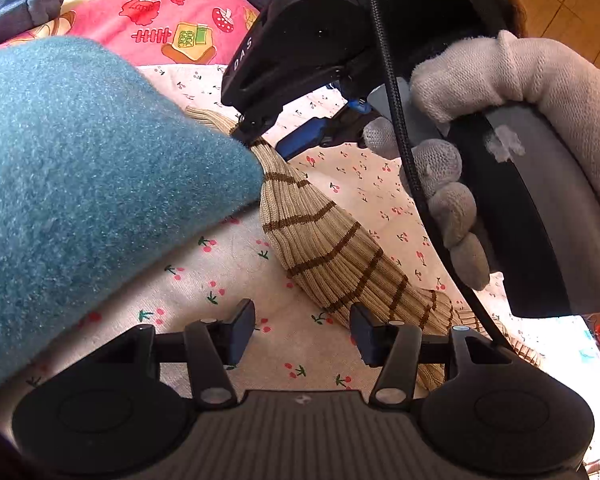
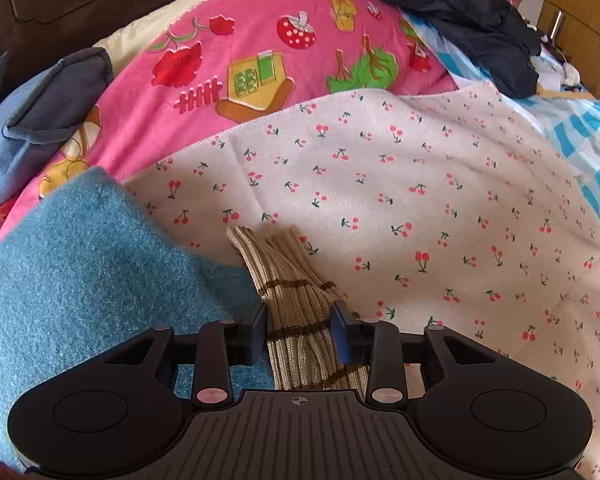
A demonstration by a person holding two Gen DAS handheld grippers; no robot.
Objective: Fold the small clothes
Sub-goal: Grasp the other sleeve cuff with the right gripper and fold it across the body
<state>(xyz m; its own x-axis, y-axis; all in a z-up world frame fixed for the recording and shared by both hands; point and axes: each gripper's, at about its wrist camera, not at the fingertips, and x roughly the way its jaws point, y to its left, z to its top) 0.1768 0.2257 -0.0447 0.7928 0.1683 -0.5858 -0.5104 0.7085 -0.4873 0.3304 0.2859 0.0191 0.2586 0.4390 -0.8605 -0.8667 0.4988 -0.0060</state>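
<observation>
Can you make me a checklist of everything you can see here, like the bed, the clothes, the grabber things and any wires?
Surface: cherry-print cloth spread over a pink picture blanket.
Job's things: beige knit piece with brown stripes, bunched and stretched between the two views.
Clutter: fuzzy teal cloth lying beside it and partly over one end; blue-grey fabric; dark clothes pile; blue checked cloth.
Grippers: right gripper closed on the striped knit; left gripper open, one finger close beside the knit, holding nothing.
Hands: gloved hand holding the right gripper.
Cables: black braided cable running down the right gripper.
Surroundings: wooden cabinets and a dark headboard.
</observation>
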